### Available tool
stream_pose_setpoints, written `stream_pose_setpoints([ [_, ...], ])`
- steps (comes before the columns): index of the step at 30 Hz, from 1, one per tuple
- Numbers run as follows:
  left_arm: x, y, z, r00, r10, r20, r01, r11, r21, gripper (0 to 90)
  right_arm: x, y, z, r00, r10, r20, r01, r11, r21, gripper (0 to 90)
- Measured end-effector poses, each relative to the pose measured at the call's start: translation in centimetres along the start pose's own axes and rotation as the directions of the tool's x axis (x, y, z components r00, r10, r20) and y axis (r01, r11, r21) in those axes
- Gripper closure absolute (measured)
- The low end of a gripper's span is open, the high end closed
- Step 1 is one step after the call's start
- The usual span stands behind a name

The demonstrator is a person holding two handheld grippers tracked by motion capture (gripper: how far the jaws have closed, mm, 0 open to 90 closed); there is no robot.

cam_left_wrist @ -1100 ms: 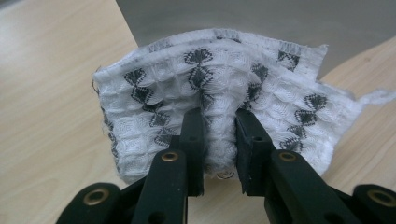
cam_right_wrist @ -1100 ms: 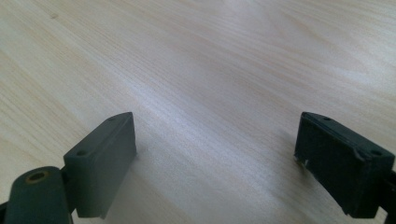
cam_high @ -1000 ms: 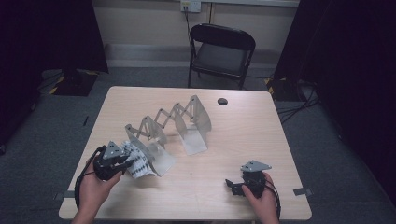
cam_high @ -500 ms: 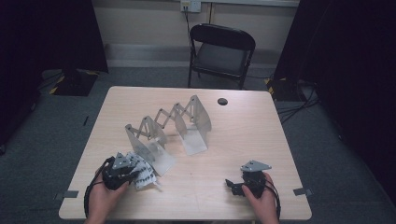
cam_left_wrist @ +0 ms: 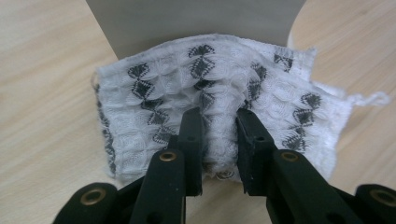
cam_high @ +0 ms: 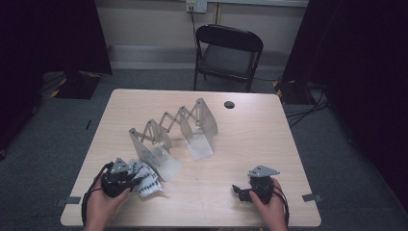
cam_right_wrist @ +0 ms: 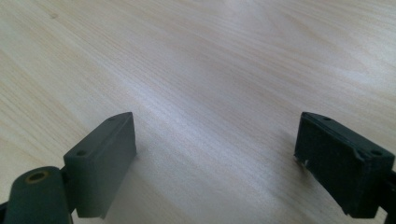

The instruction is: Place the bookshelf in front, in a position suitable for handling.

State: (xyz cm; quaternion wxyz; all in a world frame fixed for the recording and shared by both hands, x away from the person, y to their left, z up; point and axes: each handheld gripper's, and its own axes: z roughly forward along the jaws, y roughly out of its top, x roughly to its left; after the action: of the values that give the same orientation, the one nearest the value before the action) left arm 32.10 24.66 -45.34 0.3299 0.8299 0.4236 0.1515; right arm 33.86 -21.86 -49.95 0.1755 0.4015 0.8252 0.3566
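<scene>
Drawn back toward the table's near edge since a second ago: left gripper point(cam_left_wrist: 218, 123), jaws pinched on patterned cloth point(cam_left_wrist: 219, 100). Clear of the folding rack point(cam_high: 173, 130) now, probably for spreading. Right gripper point(cam_right_wrist: 217, 158) parked, jaws wide, holding nothing.

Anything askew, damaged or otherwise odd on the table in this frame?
Little stands out. The patterned cloth is bunched into a ridge where the left gripper pinches it, and a loose thread hangs off one corner. The folding rack stands upright.
</scene>
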Motion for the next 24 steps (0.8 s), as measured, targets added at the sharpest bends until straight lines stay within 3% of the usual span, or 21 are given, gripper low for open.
stream_pose_setpoints([
  [6,-0.4,1.6,-2.4,0.9998,0.022,0.002,-0.022,0.9996,-0.015,74.2,0.0,0.0,0.0,1.0,0.0,0.002,0.0,1.0,-0.001,12.0],
  [13,-1.7,4.3,-6.2,0.9979,0.065,-0.006,-0.065,0.9935,-0.093,74.3,0.0,0.0,0.0,1.0,0.0,0.001,0.0,1.0,-0.001,12.0],
  [18,-2.6,5.3,-7.1,0.9966,0.082,-0.002,-0.082,0.9892,-0.122,74.3,0.0,0.0,0.0,1.0,0.0,0.002,0.0,1.0,-0.001,12.0],
  [24,-3.1,4.8,-5.5,0.9961,0.087,0.014,-0.085,0.9916,-0.098,74.2,0.0,0.0,0.0,1.0,0.0,0.002,0.0,1.0,-0.001,12.0],
])
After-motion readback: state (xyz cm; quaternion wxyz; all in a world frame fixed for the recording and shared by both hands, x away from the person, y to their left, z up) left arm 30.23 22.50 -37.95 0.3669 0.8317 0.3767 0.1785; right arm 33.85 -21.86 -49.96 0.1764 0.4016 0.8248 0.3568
